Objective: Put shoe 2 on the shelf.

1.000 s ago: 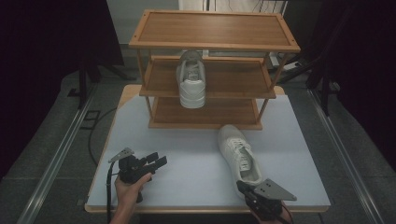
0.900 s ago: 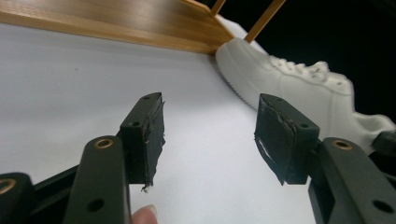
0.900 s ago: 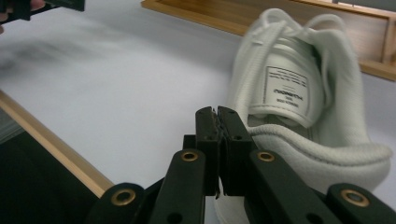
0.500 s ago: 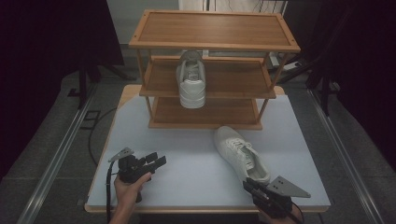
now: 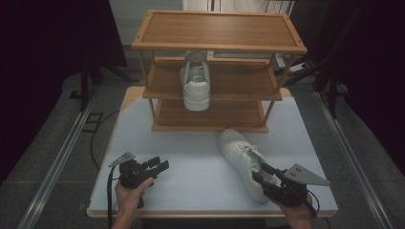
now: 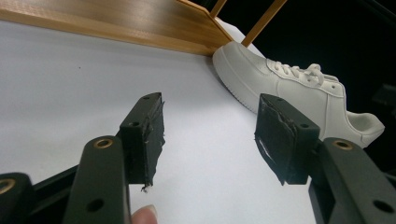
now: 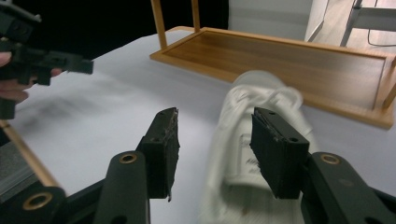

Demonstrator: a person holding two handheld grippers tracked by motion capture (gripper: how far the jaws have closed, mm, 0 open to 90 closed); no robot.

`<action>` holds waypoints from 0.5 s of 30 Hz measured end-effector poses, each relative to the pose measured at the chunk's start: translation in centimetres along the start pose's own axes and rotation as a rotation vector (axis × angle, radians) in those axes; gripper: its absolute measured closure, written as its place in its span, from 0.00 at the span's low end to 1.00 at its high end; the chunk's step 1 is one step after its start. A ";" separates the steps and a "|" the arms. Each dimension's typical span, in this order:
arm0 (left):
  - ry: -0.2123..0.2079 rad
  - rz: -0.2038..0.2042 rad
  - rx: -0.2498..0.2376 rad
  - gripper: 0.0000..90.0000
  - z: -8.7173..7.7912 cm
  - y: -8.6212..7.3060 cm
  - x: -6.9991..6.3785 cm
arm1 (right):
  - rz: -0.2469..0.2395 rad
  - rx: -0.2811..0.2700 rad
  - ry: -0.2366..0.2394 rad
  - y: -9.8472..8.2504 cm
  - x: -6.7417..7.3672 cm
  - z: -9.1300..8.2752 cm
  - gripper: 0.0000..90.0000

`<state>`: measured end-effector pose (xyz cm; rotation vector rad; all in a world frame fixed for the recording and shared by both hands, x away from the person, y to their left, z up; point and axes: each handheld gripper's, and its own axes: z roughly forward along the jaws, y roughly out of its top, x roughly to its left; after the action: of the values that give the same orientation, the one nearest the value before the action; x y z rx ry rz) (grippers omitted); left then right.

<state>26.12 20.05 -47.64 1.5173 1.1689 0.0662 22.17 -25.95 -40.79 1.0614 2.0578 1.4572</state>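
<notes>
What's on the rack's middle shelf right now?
One white shoe sits on the middle shelf of the rack, one end overhanging the front edge. The top shelf hides the back strip of that shelf, so anything there can't be seen.

Grey floor (image 5: 57, 143) with metal rails (image 5: 62, 157); black curtains (image 5: 43, 43) on both sides

A white-topped rectangular table (image 5: 191, 162) with a pale wooden edge carries a three-tier wooden shoe rack (image 5: 217, 45) at its far side, one white lace-up sneaker (image 5: 196, 81) on the middle shelf, and another white lace-up sneaker (image 5: 244, 160) lying on the tabletop just before the rack.
</notes>
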 end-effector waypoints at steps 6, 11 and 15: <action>-0.004 -0.008 0.015 0.47 0.3 -0.3 0.0 | -0.002 0.020 -0.004 1.4 -2.7 1.4 0.55; -0.007 -0.017 0.010 0.47 0.1 -0.3 0.1 | -0.004 0.048 -0.007 1.5 -3.9 2.6 0.55; -0.010 -0.023 0.010 0.47 0.1 -0.4 0.2 | -0.003 0.082 -0.020 1.4 -4.8 3.5 0.54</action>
<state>26.05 20.05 -48.13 1.5109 1.1806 0.0371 28.11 -27.22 -41.33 1.0990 2.1208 1.3657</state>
